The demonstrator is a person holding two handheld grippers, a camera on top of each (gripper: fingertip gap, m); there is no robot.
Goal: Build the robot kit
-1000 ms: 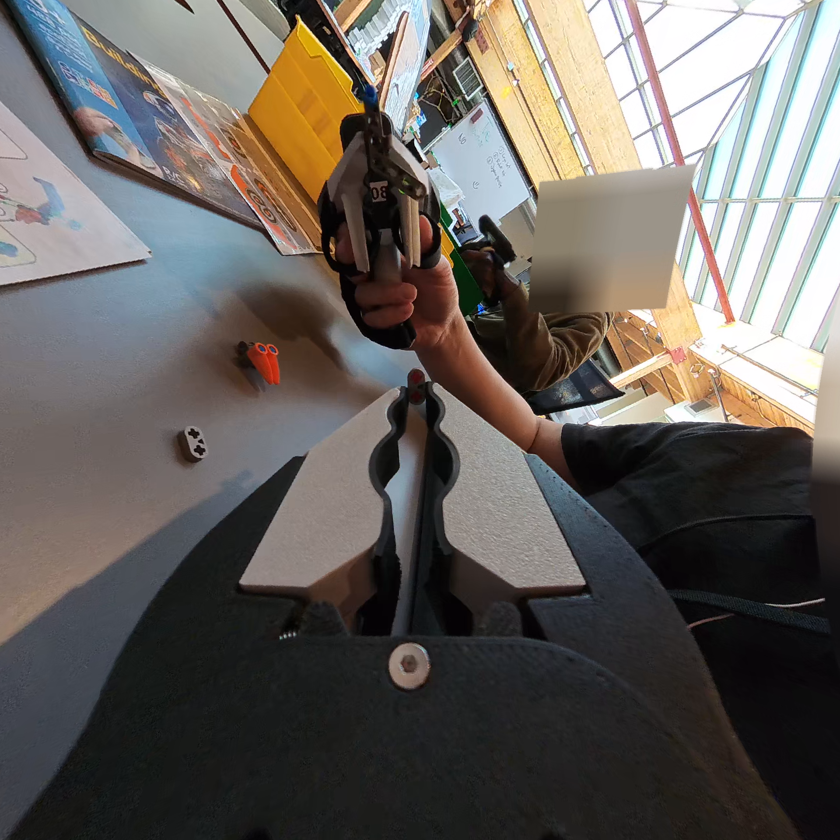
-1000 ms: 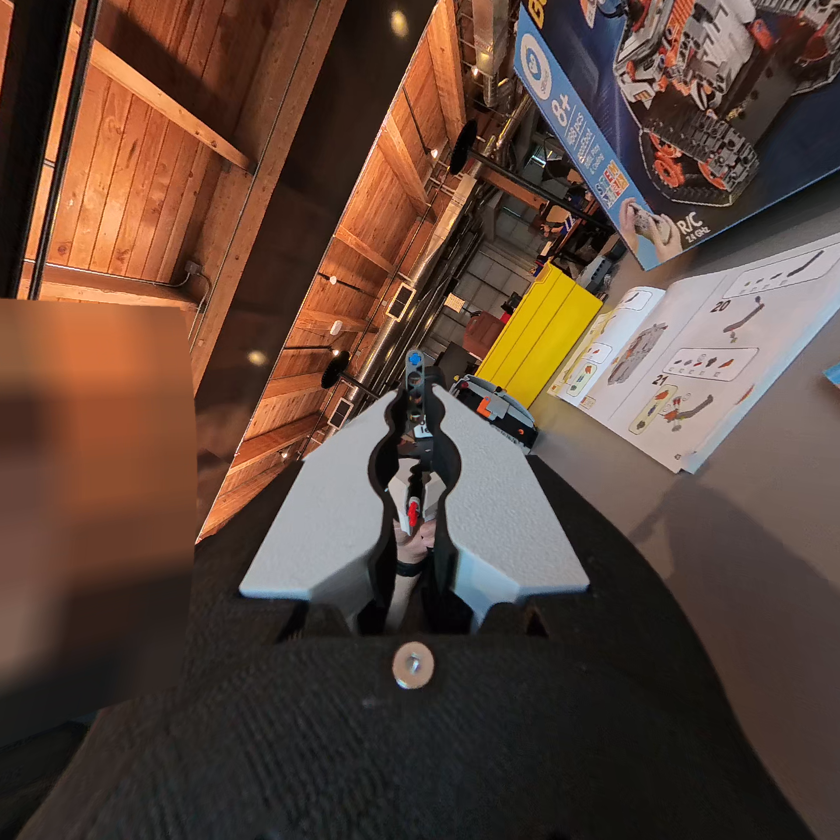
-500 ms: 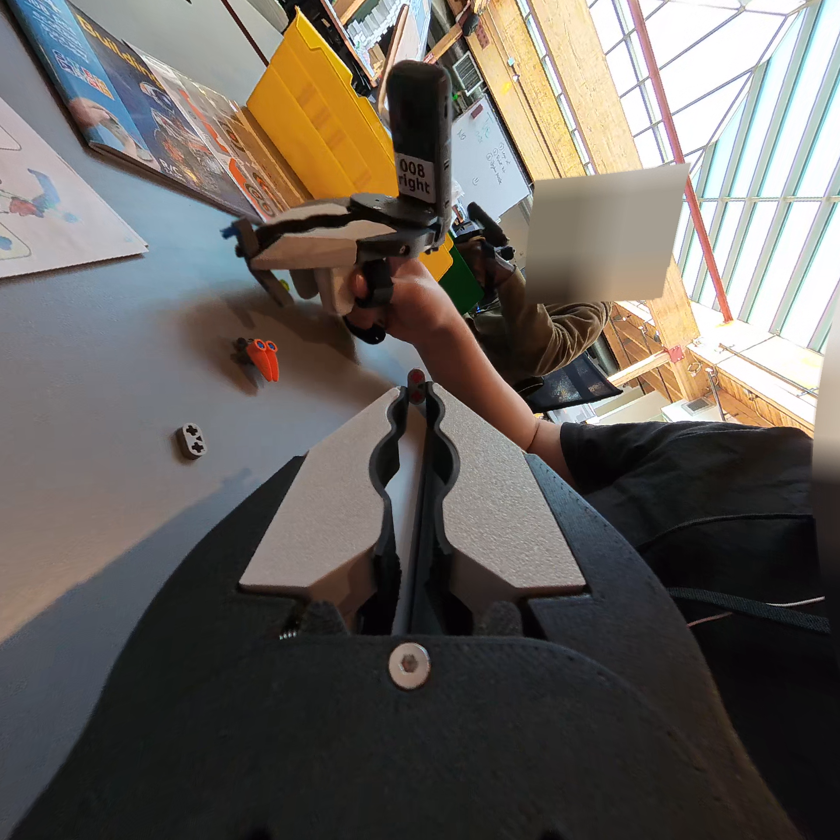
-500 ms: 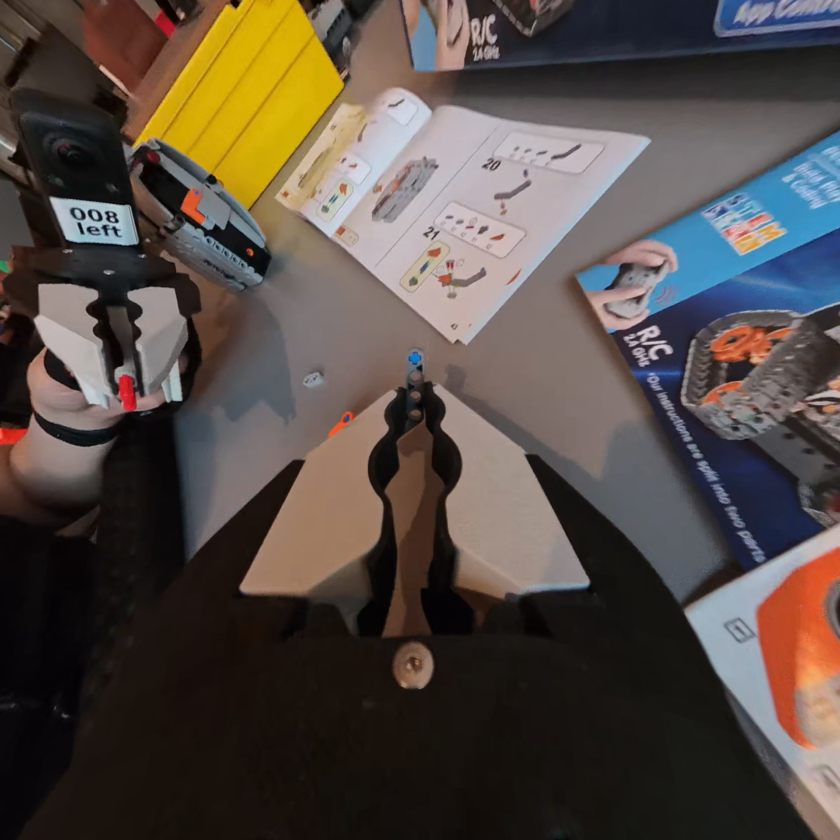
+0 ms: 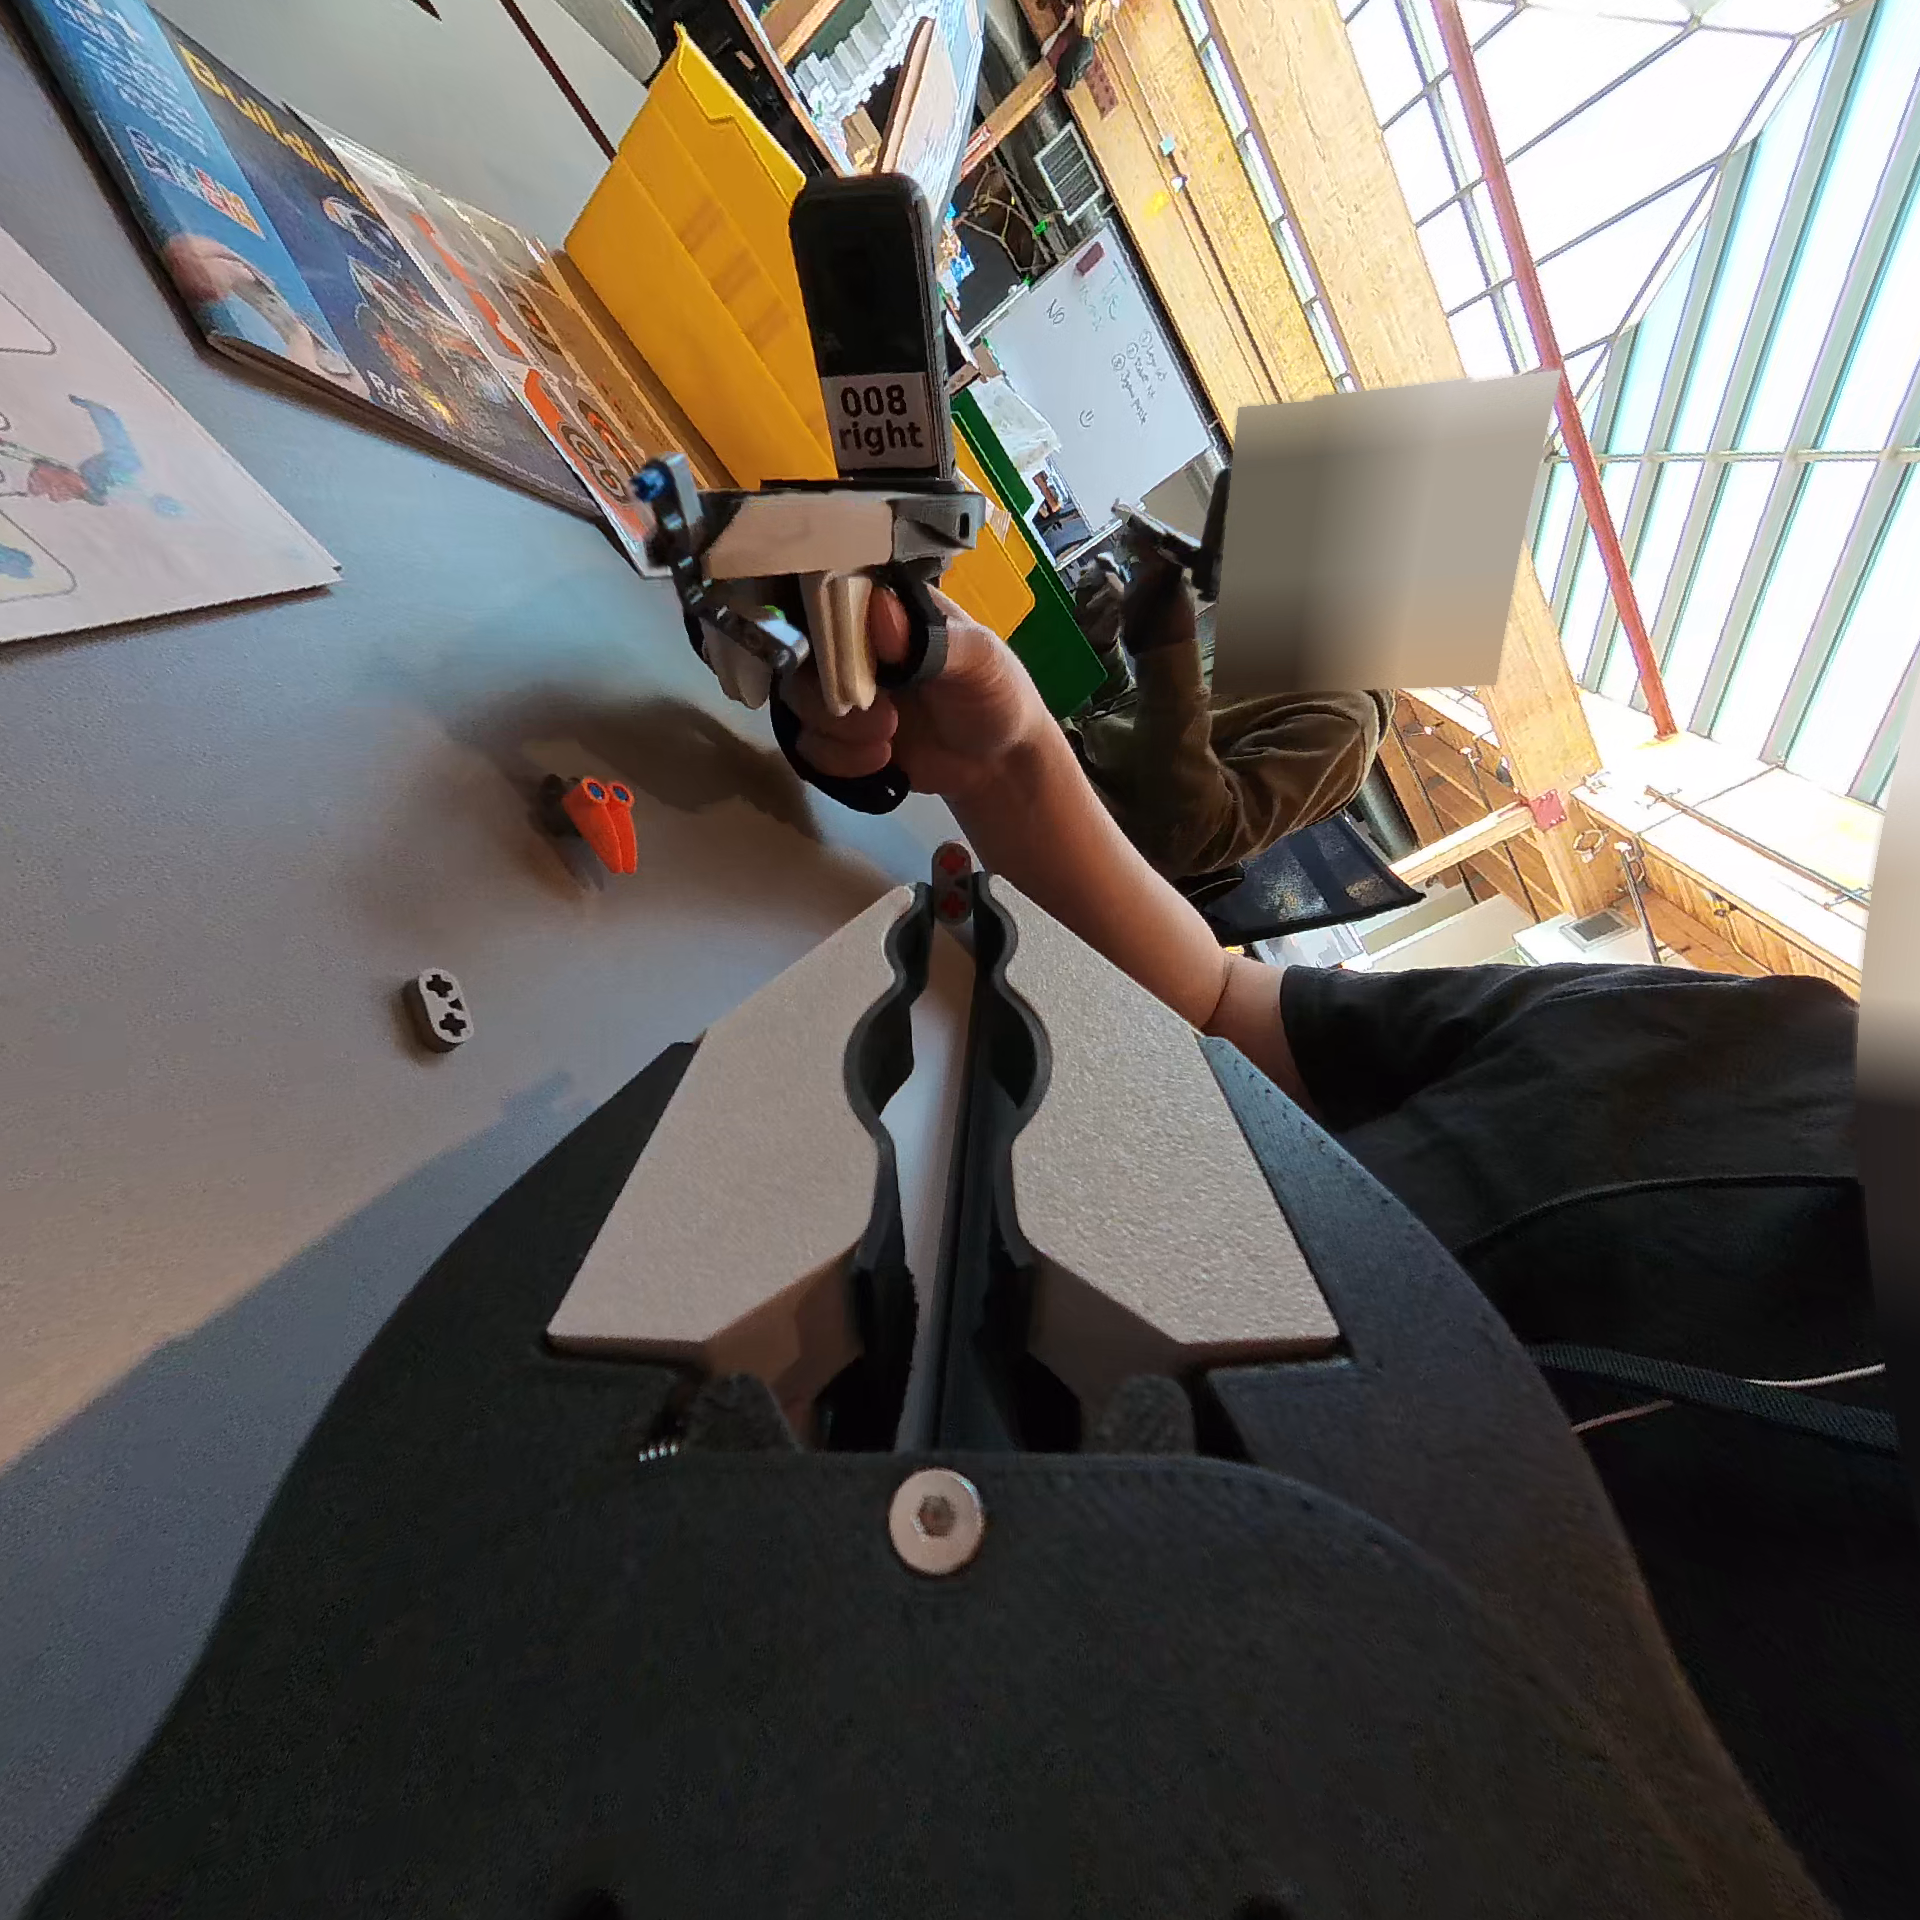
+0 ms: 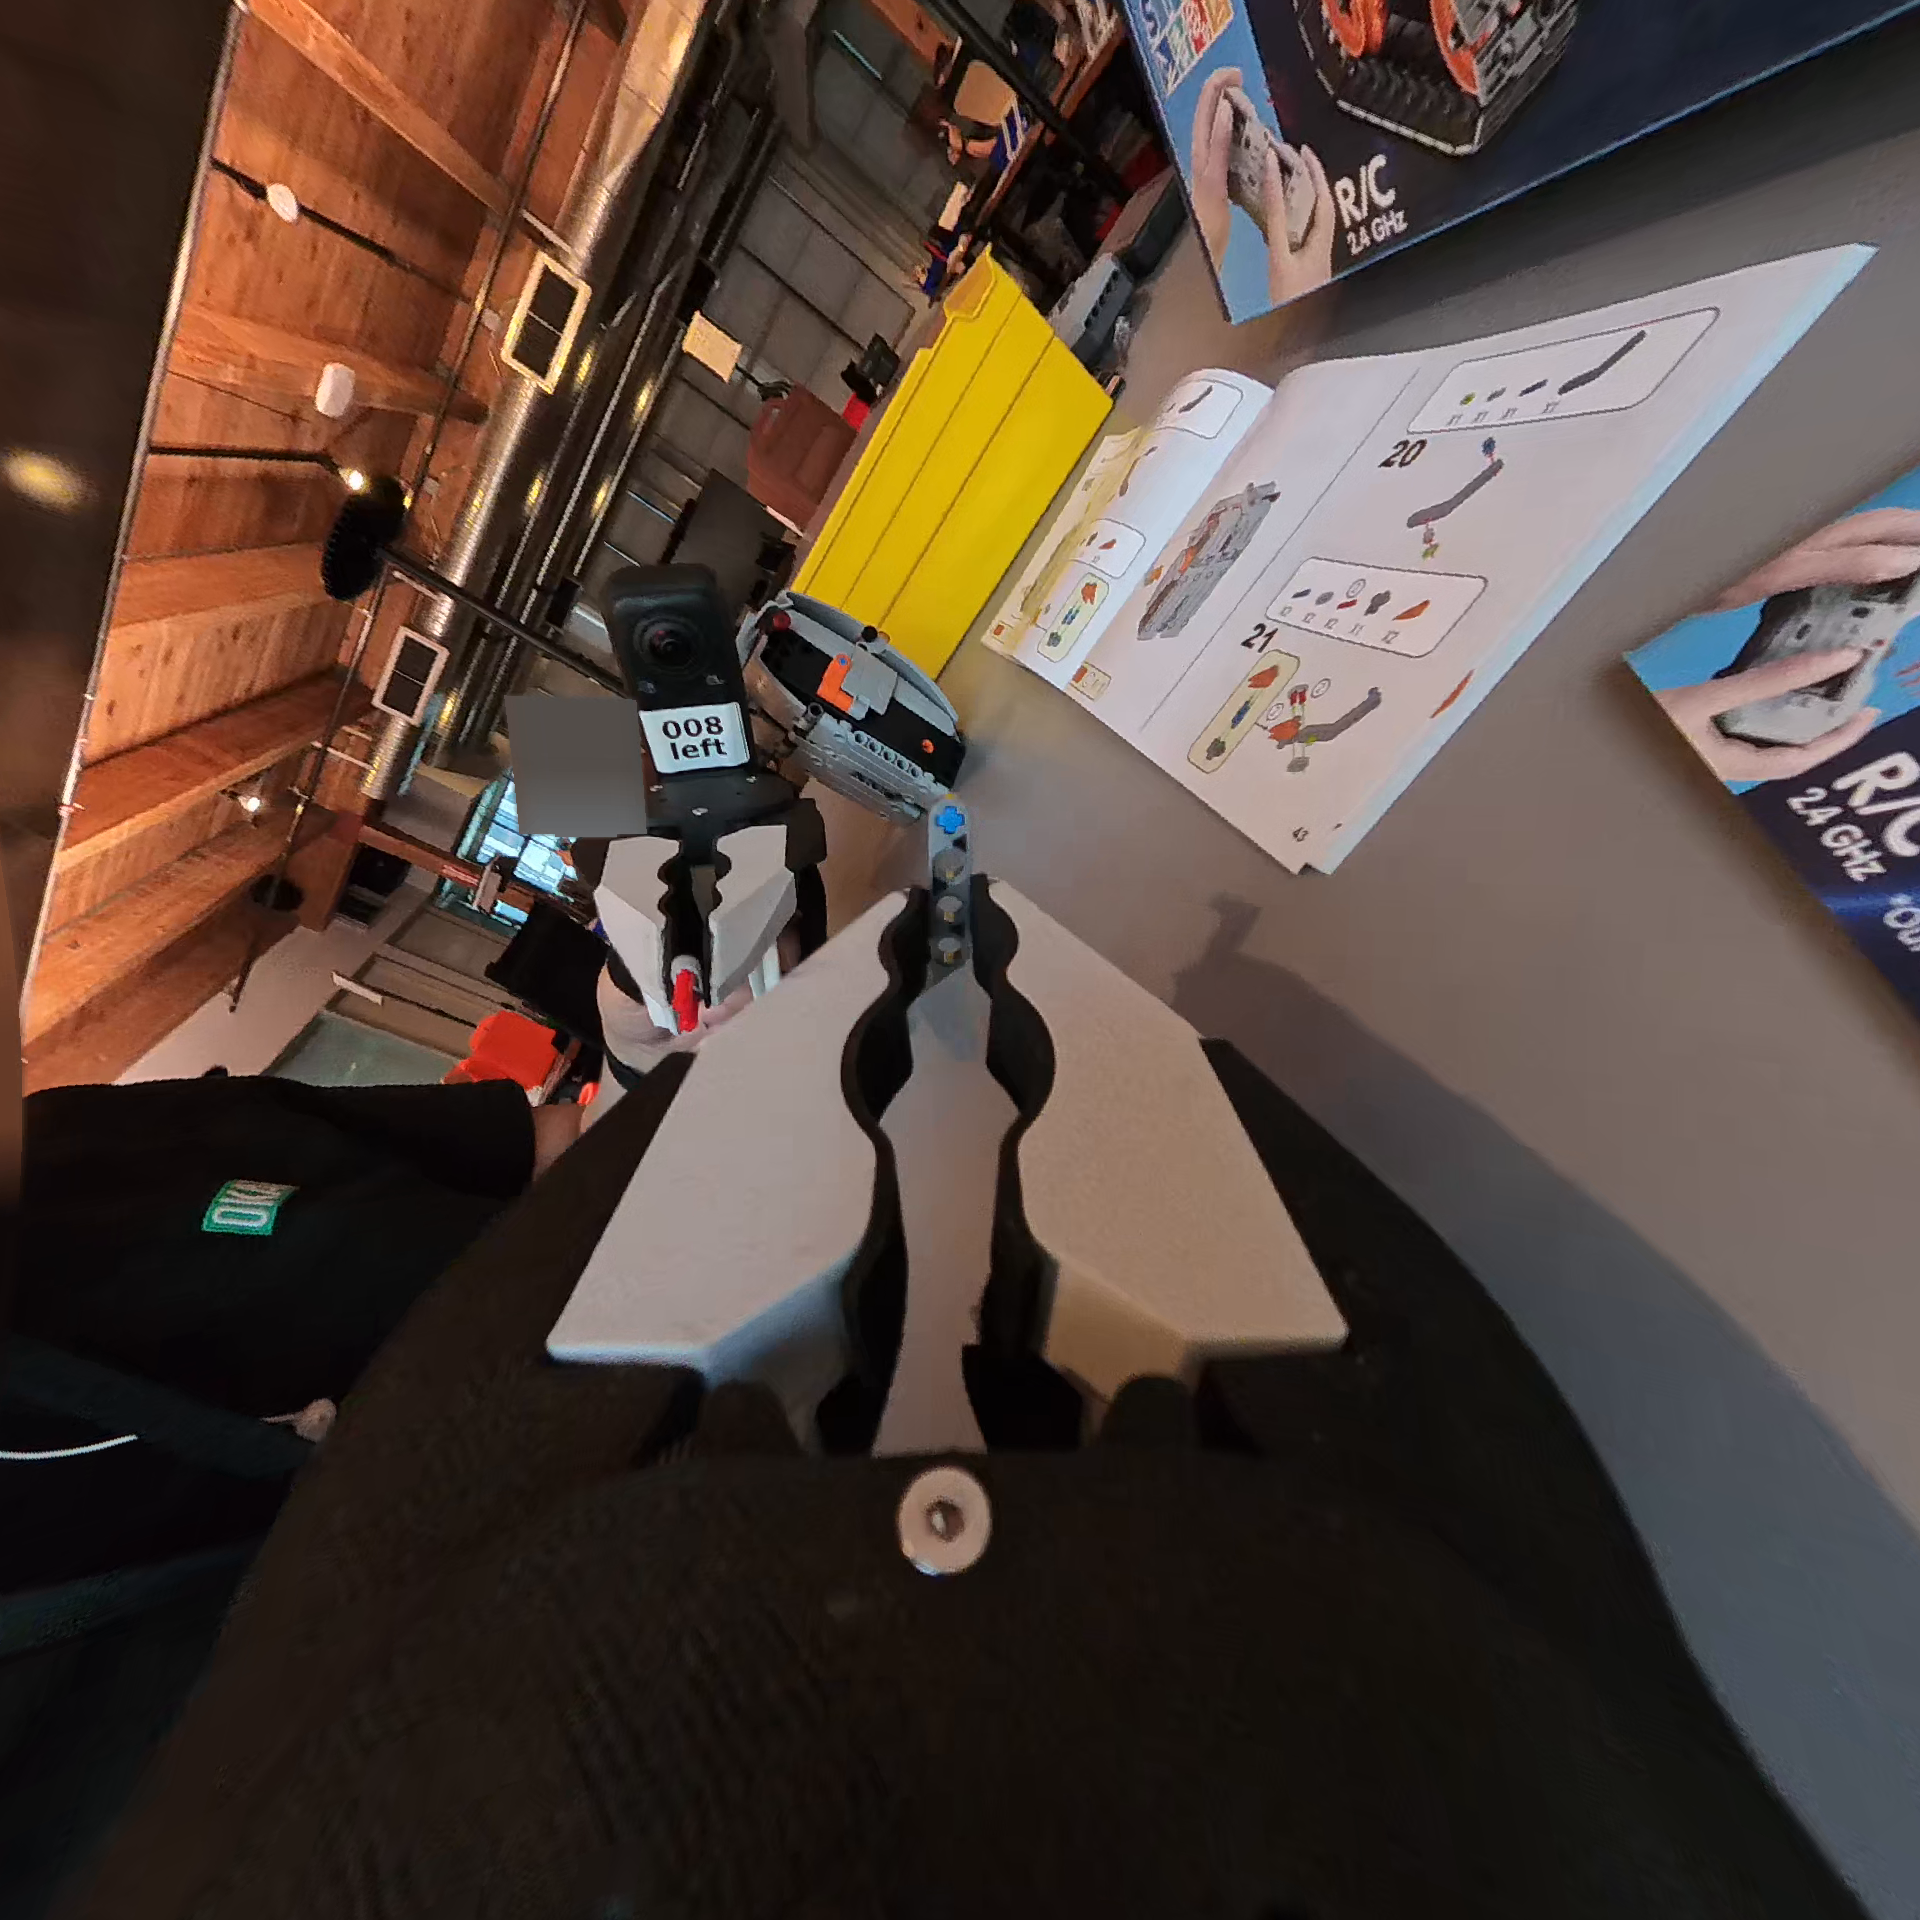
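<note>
My left gripper (image 5: 951, 902) is shut on a small red pin (image 5: 953, 878) that sticks out past its tips, held above the grey table (image 5: 208, 831). My right gripper (image 6: 951, 904) is shut on a thin grey beam (image 6: 948, 914) with a blue pin (image 6: 948, 821) at its far end. In the left wrist view the right gripper (image 5: 681, 566) hangs ahead, side-on, with the beam (image 5: 686, 582) across its tips. In the right wrist view the left gripper (image 6: 691, 966) faces me from the left with the red pin (image 6: 684, 1003).
An orange piece (image 5: 605, 810) and a small grey two-hole piece (image 5: 442, 1010) lie on the table. A part-built grey model (image 6: 862, 707), an open instruction booklet (image 6: 1403, 551), a yellow bin (image 6: 966, 468) and a blue box (image 6: 1455, 104) stand farther off. A person's dark sleeve (image 5: 1558, 1143) is at the right. There is about 10 cm between the tips of the two grippers.
The right gripper has turned from facing the left gripper, dipped toward the table, then swung up side-on with the beam. The left gripper has stayed almost still.
</note>
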